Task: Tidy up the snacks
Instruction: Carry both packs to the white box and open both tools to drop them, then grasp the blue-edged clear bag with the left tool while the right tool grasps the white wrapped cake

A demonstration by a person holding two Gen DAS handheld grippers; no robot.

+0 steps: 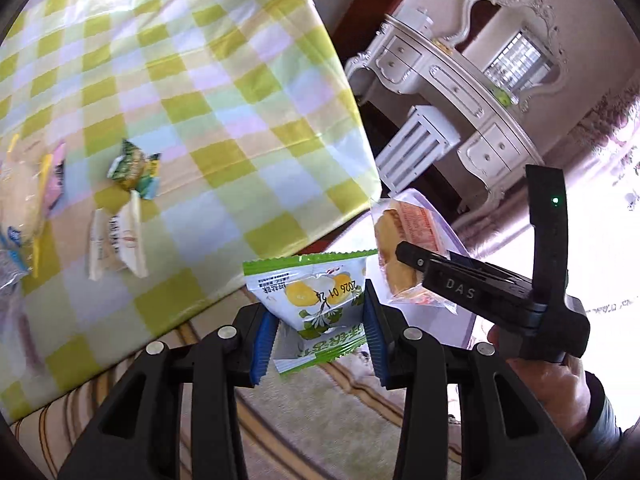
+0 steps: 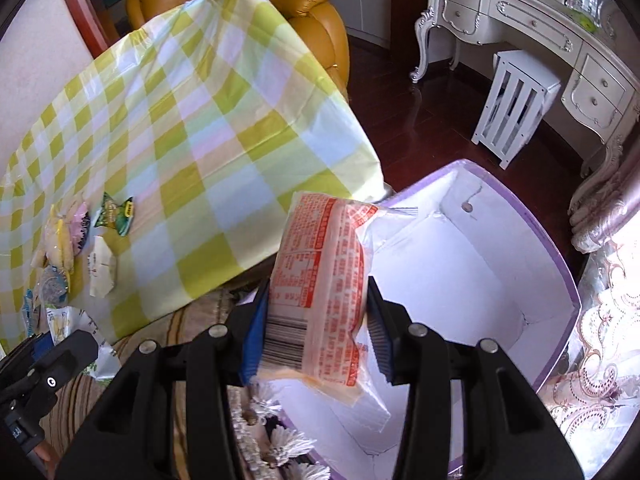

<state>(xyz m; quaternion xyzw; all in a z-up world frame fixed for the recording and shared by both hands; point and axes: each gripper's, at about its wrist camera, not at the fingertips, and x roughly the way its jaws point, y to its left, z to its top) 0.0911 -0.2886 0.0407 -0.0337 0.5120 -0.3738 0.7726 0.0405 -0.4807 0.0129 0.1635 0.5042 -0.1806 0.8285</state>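
Observation:
My left gripper [image 1: 318, 316] is shut on a green-and-white snack packet with yellow fruit print [image 1: 312, 296], held off the table's edge above the carpet. My right gripper [image 2: 316, 320] is shut on an orange-and-red printed bread packet [image 2: 320, 276], held over the open white box with a purple rim [image 2: 556, 240]. The right gripper and its packet also show in the left wrist view [image 1: 404, 256]. Several loose snacks lie on the checked tablecloth: a green wrapped one [image 1: 134, 168], a cream packet [image 1: 116, 240], yellow and pink packets [image 2: 64, 232].
The table with the green-checked cloth [image 2: 192, 128] fills the left. An orange leather armchair [image 2: 316, 28] stands behind it. A white slatted stool [image 2: 516, 104] and an ornate white dresser [image 2: 532, 20] stand on dark wood floor at the right. Striped carpet lies below.

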